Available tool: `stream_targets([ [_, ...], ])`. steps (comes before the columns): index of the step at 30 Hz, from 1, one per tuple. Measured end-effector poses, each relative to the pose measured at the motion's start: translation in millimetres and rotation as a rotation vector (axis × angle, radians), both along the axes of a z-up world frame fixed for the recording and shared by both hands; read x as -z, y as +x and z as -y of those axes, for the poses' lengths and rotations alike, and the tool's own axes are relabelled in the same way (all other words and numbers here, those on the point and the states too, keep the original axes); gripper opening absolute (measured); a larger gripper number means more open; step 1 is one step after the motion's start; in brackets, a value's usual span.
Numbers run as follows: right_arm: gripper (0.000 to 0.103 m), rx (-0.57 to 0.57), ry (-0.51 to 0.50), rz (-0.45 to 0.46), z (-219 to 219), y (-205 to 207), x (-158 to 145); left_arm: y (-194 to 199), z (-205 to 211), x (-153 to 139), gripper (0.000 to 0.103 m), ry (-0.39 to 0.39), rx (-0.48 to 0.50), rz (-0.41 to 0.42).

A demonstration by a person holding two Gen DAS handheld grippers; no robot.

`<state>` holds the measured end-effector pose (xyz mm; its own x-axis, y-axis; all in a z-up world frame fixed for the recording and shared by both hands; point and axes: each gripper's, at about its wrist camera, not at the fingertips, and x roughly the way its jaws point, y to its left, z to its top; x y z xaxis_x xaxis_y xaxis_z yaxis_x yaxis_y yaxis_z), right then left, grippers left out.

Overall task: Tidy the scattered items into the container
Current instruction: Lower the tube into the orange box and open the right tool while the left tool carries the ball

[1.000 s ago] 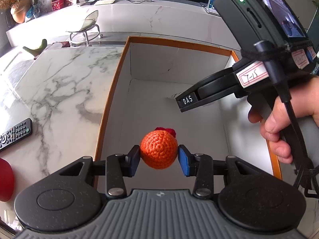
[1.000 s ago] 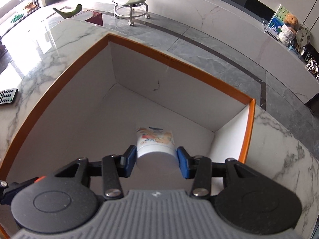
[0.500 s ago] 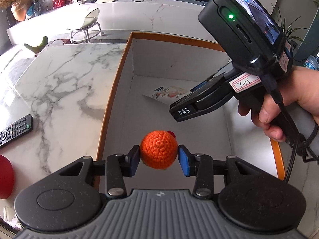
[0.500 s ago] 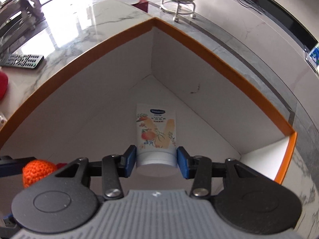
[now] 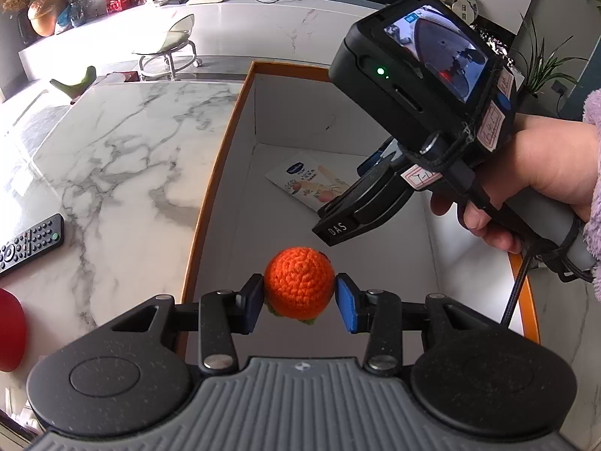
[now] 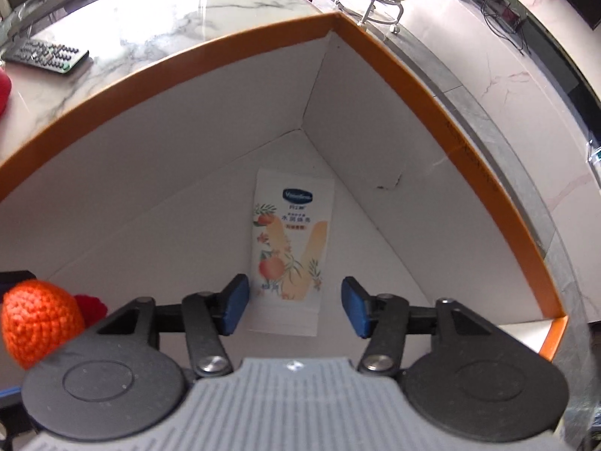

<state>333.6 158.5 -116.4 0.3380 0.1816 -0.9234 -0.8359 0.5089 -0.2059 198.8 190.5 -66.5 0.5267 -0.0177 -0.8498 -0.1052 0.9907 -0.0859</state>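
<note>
We have let go of the tube [image 6: 291, 248] into the box [image 6: 432, 86], right gripper [image 6: 295, 302] spread, left gripper [image 5: 299, 298] clamping the crocheted orange [image 5: 299, 287].

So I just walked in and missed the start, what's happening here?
A person is tidying items into an orange-rimmed white box with two handheld grippers. The right gripper is open above a lotion tube lying on the box floor. The left gripper holds a crocheted orange ball over the box. A remote control sits on the marble table.
</note>
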Motion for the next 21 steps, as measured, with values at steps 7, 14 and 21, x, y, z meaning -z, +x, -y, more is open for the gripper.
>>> stream_targets([
  [7,0.067,0.033,-0.004,0.025,9.6,9.7,-6.0,5.3,2.4,1.0,0.048,0.024,-0.01,-0.021],
  [14,0.064,0.053,0.053,-0.027,27.8,16.2,-26.9,14.2,-0.1,0.3,0.048,0.016,-0.02,-0.053],
  [21,0.038,0.039,0.013,-0.205,31.6,12.6,-23.1,16.4,-3.6,-1.6,0.048,-0.002,-0.033,-0.047],
])
